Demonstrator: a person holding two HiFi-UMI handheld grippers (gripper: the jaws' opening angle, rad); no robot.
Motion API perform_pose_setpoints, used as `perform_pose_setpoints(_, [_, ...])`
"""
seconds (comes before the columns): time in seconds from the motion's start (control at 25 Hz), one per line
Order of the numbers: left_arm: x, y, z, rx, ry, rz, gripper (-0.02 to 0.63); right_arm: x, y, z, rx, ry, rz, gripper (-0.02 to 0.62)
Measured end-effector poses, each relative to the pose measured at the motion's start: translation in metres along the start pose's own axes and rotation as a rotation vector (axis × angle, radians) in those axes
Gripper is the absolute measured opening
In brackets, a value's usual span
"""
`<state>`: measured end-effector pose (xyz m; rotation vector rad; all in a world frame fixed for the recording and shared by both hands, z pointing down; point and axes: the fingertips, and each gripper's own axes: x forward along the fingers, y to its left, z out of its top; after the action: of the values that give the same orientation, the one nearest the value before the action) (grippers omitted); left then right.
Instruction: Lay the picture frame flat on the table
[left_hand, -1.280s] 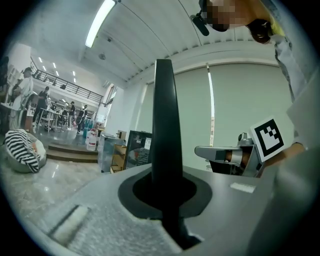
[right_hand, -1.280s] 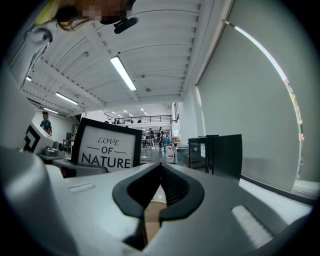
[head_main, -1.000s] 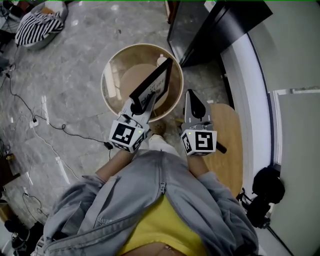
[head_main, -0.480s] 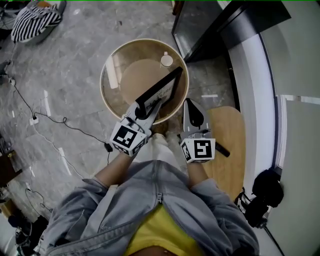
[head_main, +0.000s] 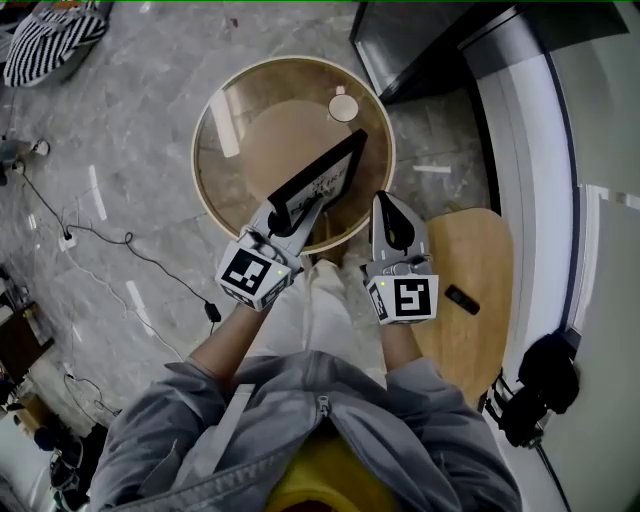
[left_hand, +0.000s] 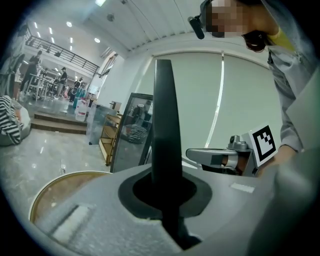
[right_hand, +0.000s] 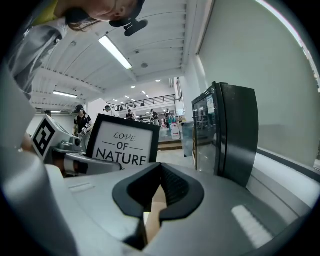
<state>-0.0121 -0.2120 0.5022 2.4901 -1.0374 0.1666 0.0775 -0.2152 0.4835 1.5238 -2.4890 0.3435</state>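
Over the table (head_main: 238, 102), picture frame (head_main: 322, 182) stays clamped.

Bright indoor light, mostly sharp, heavy fisheye on both my gripper views.
Lit by ceiling light strips (right_hand: 116, 51); glare streaks on glass tabletop (head_main: 222, 130) and marble floor (head_main: 95, 190); picture frame (left_hand: 164, 120) a dark silhouette against pale blind (left_hand: 240, 100); black round vignette, edges bent, near foreground soft.

Frame's face hidden, print unreadable
The left tool (left_hand: 166, 195) view catches the picture frame (left_hand: 164, 110) edge-on only, its lower end swallowed between the jaws. From the head view its print is too small to read, and the small round thing (head_main: 343, 108) on the tabletop (head_main: 225, 130) can't be named.
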Motion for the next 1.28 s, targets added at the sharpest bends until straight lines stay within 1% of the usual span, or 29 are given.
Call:
perform_pose_setpoints(0.28, [0.022,0.024,-0.043,-0.032,0.015,-0.001,0.008,0.02,-0.012,-0.051,0.005,0.046,0.015,0.002])
perform_pose_setpoints(0.52, [0.035,0.032,-0.085,-0.067,0.058,-0.021,0.008,0.026,-0.019,-0.097,0.037,0.085,0.019,0.002])
perform_pose_setpoints(0.64, [0.041,0.034,-0.107,-0.1,0.078,-0.035,0.008,0.026,-0.022,-0.121,0.06,0.113,0.015,0.003])
perform_pose_setpoints(0.72, [0.044,0.034,-0.119,-0.119,0.089,-0.053,0.008,0.028,-0.023,-0.135,0.069,0.132,0.028,0.003])
perform_pose_setpoints(0.76, [0.046,0.033,-0.124,-0.126,0.096,-0.066,0.008,0.031,-0.023,-0.141,0.073,0.141,0.041,0.004])
perform_pose_setpoints(0.84, [0.048,0.032,-0.133,-0.137,0.112,-0.101,0.008,0.036,-0.022,-0.151,0.088,0.159,0.072,0.068])
perform_pose_setpoints(1.04, [0.047,0.022,-0.146,-0.188,0.135,-0.211,0.008,0.039,-0.015,-0.17,0.145,0.206,0.149,0.125])
perform_pose_setpoints(1.16, [0.044,0.016,-0.147,-0.229,0.129,-0.29,0.008,0.038,-0.009,-0.178,0.189,0.225,0.191,0.133])
perform_pose_setpoints(1.28, [0.041,0.012,-0.153,-0.242,0.131,-0.361,0.008,0.035,-0.004,-0.186,0.218,0.242,0.237,0.128])
